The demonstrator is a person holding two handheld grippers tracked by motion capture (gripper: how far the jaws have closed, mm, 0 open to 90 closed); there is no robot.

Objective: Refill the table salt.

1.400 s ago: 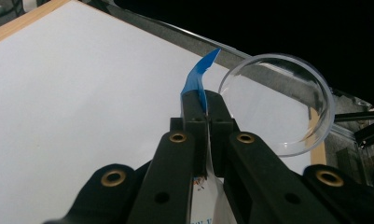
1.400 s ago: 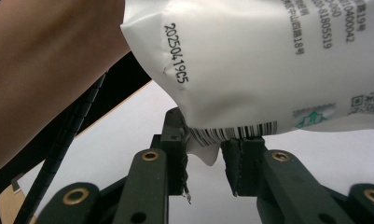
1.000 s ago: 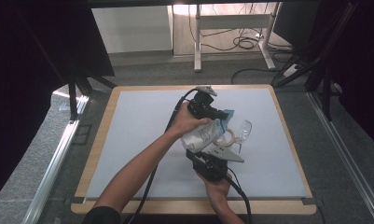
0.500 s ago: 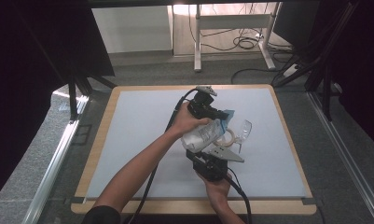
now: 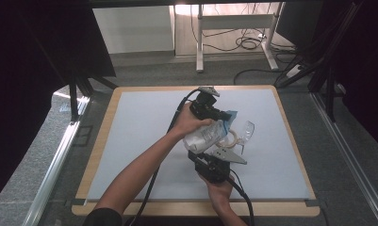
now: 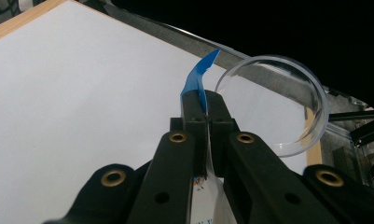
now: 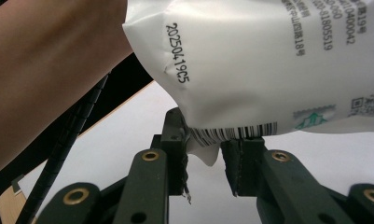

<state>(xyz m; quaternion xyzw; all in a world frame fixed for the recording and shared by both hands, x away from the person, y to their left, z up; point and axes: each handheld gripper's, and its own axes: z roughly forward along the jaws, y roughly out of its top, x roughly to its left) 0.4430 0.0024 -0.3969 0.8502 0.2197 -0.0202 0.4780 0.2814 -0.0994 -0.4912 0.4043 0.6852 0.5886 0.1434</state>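
Note:
A white printed bag (image 5: 206, 135) with a blue top strip (image 5: 231, 115) hangs over the middle of the white board. My left gripper (image 5: 223, 117) comes in from above and is shut on that blue strip (image 6: 199, 77), pinched between its jaw tips (image 6: 205, 100). My right gripper (image 5: 203, 151) reaches up from the near side. Its jaws (image 7: 205, 135) are closed on the bag's lower sealed corner (image 7: 208, 140), by the barcode. A clear stemmed glass (image 5: 246, 129) stands just right of the bag, and its round rim (image 6: 273, 107) lies close beside the left jaws.
A beige ring (image 5: 234, 138) lies on the board between the bag and the glass. The white board (image 5: 139, 136) has a wooden rim and broad bare areas left and right. Black stands (image 5: 78, 89) flank the table, and cables (image 5: 245, 44) lie on the floor beyond.

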